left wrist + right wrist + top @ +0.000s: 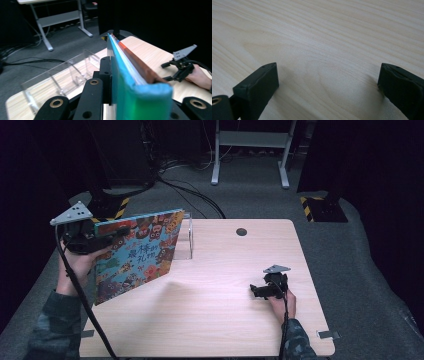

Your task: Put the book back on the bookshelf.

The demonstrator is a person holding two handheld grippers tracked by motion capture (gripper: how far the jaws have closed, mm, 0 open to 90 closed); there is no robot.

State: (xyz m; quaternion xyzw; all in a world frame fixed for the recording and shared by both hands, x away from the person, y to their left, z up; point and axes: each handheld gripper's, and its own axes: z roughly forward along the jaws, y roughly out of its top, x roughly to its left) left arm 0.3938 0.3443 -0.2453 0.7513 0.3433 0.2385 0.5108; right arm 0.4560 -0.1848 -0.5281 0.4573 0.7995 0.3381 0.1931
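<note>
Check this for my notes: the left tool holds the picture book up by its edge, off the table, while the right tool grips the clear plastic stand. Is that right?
Only the last part is wrong. The right tool grips nothing: the right gripper view shows its jaws open over bare table. The clear stand sits apart, behind the picture book held by the left tool.

The book's (136,252) cover lettering is too small to be read; its lower corner, at six o'clock, is cut off in the left gripper view.

Left tool (107,236) raised, jaws clamped; right tool (256,291) low, jaws wide apart.
</note>
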